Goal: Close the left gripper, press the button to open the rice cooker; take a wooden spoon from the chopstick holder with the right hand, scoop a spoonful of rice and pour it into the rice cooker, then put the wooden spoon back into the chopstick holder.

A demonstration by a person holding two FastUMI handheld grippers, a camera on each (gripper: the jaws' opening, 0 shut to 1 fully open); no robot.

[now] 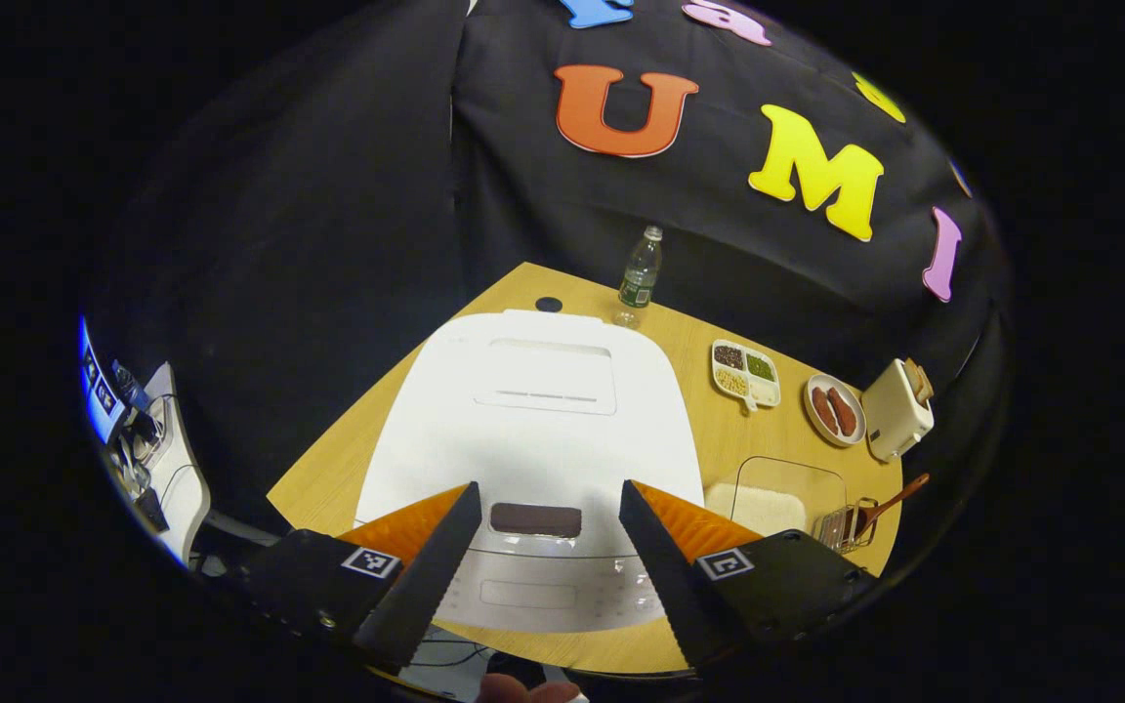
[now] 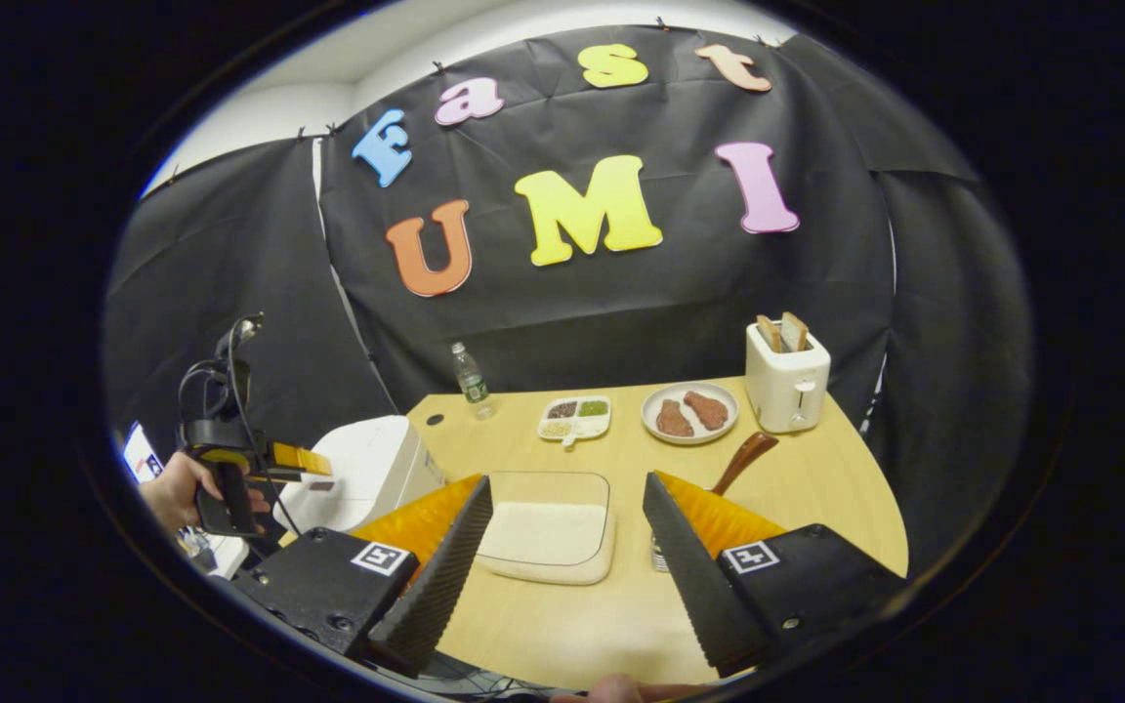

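Both grippers spread, holding nothing. Left gripper (image 1: 548,547) hovers over white rounded plastic rice cooker (image 1: 533,410), lid down; dark oblong release button (image 1: 535,519) directly between fingers, long axis crosswise. Judgement: close fingers, then press straight down.

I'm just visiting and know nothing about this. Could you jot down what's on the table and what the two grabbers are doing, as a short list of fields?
Rice cooker: white, lid shut, dark button at front
Left gripper: open, above the cooker's front, fingers either side of the button
Right gripper: open, holding nothing, facing the rice container
Wooden spoon: standing in the chopstick holder
Also on table: water bottle, divided dish, plate, toaster
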